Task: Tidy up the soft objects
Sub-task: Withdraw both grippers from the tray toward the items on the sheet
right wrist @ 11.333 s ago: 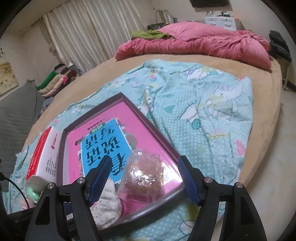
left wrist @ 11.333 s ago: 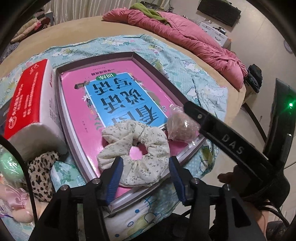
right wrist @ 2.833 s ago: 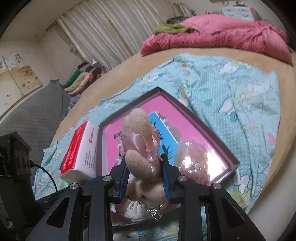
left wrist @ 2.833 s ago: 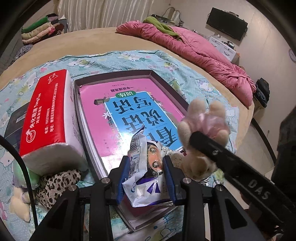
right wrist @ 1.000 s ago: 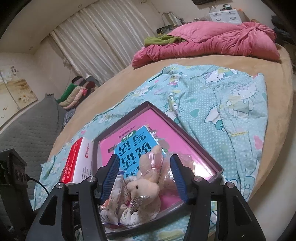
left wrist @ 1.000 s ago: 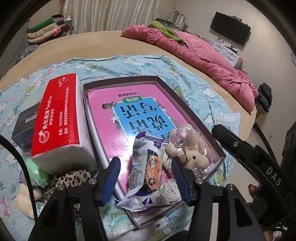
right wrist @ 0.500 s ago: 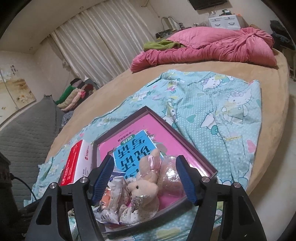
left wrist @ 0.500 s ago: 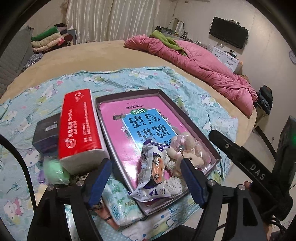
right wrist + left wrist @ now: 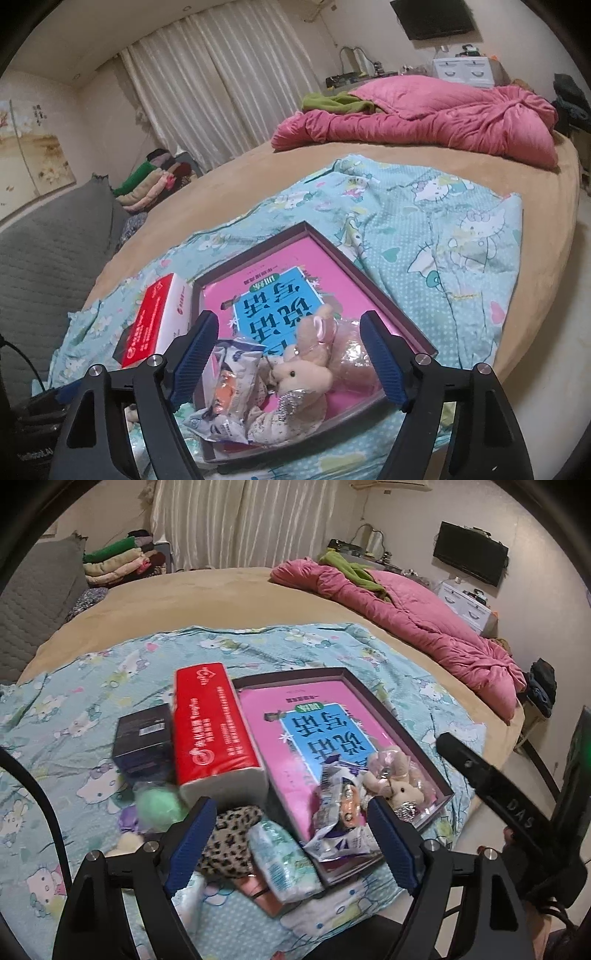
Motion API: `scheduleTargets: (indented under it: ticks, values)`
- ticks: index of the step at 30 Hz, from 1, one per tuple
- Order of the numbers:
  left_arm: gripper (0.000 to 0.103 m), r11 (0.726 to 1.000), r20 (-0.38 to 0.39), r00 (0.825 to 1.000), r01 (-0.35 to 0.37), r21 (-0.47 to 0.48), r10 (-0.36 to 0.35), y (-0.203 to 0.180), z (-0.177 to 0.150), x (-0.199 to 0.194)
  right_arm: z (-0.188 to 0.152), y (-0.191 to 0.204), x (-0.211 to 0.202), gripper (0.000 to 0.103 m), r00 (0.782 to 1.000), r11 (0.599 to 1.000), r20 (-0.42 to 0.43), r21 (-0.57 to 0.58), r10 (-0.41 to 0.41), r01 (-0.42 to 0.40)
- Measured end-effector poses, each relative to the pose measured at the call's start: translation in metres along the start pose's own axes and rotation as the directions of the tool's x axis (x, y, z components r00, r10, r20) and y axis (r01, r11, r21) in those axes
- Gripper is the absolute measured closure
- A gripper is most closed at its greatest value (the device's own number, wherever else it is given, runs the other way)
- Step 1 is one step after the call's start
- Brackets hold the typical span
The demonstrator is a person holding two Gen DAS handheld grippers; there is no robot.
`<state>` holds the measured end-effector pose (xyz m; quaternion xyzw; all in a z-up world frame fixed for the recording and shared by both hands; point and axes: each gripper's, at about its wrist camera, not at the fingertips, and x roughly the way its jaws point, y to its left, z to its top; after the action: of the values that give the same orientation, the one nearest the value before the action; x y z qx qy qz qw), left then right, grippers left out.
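A dark-rimmed tray (image 9: pixel 384 709) (image 9: pixel 373 277) with a pink and blue book in it lies on the bed. At its near end sit a plush bunny (image 9: pixel 393 784) (image 9: pixel 301 369), a crinkly snack bag (image 9: pixel 338 823) (image 9: pixel 225 391), a floral scrunchie (image 9: pixel 269 421) and a clear pouch (image 9: pixel 351 354). My left gripper (image 9: pixel 291 845) is open and empty, above a leopard scrunchie (image 9: pixel 231 840) and a tissue pack (image 9: pixel 284 856). My right gripper (image 9: pixel 286 358) is open and empty, just short of the bunny.
A red tissue box (image 9: pixel 210 727) (image 9: pixel 159 325) and a black box (image 9: pixel 144 734) lie left of the tray. A green ball (image 9: pixel 159 806) lies beside them. A pink duvet (image 9: pixel 406 605) (image 9: pixel 424 118) is heaped at the far side. The bed edge drops off at right.
Both grippers have let go of the snack bag and the bunny, which now lie in the tray. Both have opened wide and drawn back and up from the tray.
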<state>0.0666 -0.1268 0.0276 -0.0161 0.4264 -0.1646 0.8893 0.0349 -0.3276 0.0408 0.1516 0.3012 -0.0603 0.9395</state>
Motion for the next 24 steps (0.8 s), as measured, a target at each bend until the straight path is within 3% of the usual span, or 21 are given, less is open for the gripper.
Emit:
scheduleTargets:
  ticks: [24]
  values:
    - [0.019, 0.99, 0.031, 0.997, -0.064, -0.122, 0.068, 0.066, 0.0, -0.047, 0.001, 0.07, -0.029, 0.021, 0.999, 0.984, 0.007, -0.17, 0.053, -0.051]
